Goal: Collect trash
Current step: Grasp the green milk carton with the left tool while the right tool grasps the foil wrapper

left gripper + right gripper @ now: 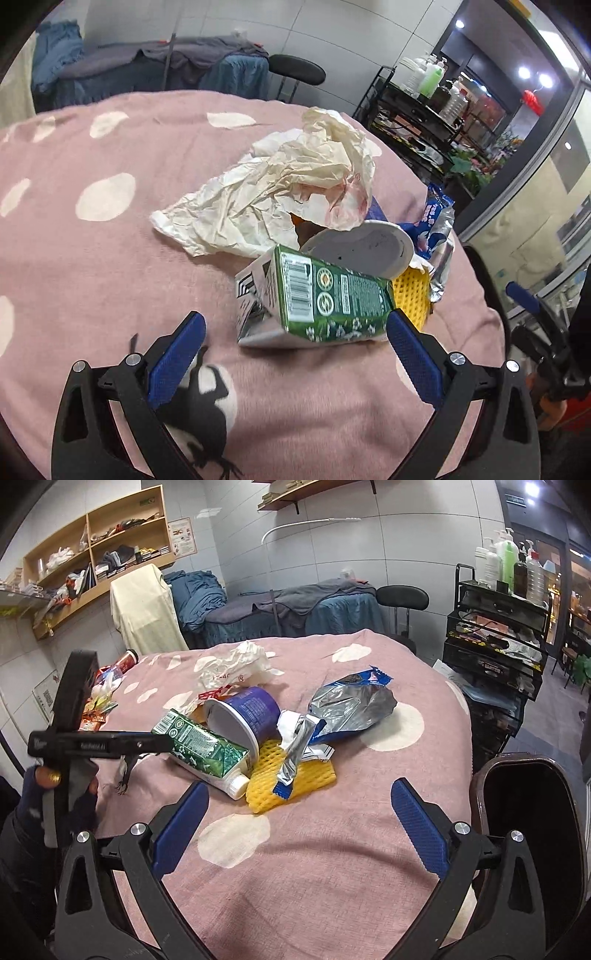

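A heap of trash lies on the pink spotted cloth (332,849). A green drink carton (328,299) (201,747) lies on its side. A white and purple tub (365,247) (243,716) leans on it. Yellow foam net (410,299) (291,786), a silver and blue foil wrapper (347,705) and crumpled paper (277,192) (232,664) lie around them. My left gripper (295,350) is open, its jaws just short of the carton, which lies between them. My right gripper (299,823) is open and empty, near the foam net.
A dark brown bin (528,830) stands open at the table's right edge. More wrappers and a can (127,661) lie at the far left edge. A black rack (495,646) with bottles, a stool (402,598) and a covered bed (295,609) stand behind.
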A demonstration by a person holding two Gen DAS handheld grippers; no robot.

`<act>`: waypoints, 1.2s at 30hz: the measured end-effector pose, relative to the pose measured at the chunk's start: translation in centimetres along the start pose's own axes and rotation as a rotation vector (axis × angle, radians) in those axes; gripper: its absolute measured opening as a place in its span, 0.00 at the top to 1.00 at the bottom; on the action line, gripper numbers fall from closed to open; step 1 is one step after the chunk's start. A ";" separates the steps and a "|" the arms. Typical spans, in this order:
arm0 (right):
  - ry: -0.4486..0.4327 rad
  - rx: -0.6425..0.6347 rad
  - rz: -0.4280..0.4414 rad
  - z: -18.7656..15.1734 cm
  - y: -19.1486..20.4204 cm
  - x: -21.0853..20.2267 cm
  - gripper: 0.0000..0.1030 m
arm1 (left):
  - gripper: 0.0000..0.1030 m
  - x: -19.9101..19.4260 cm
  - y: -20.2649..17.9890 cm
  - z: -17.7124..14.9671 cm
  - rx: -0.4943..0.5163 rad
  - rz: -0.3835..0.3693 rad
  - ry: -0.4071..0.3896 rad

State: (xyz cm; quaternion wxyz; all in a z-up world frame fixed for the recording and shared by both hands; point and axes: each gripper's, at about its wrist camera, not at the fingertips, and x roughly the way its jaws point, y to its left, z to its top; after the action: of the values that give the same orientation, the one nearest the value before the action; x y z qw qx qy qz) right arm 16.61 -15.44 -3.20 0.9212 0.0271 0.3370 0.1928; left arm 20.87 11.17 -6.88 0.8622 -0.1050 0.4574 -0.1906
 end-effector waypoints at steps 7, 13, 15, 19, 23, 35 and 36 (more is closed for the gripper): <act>0.004 -0.003 -0.009 0.3 0.3 0.5 0.05 | 0.06 2.0 -0.1 0.7 0.005 -0.101 0.065; 0.009 -0.021 0.002 1.1 1.0 1.7 0.05 | 0.31 1.8 -0.5 0.9 0.009 -0.112 0.047; 0.010 -0.023 -0.004 1.3 1.1 2.1 0.05 | 0.33 1.6 -0.3 0.8 -0.010 -0.131 0.038; 0.027 -0.001 -0.003 1.9 0.5 3.1 0.05 | 0.40 0.8 -0.5 0.7 -0.025 -0.166 0.003; 0.041 0.065 -0.034 2.9 -1.0 4.6 0.05 | 0.46 -0.5 -1.9 0.5 -0.010 -0.171 -0.043; 0.120 0.087 -0.092 6.0 -2.4 10.4 0.51 | 0.48 1.1 -5.6 1.0 0.048 -0.086 -0.068; 0.131 0.094 -0.083 6.0 -2.5 10.7 0.60 | 0.48 1.0 -5.8 1.0 0.052 -0.076 -0.077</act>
State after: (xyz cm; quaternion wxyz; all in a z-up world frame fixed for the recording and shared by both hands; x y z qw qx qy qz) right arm 28.73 -13.33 -5.51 0.9022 0.0435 0.4058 0.1397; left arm 20.89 5.52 -4.98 0.8737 -0.1071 0.4146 -0.2308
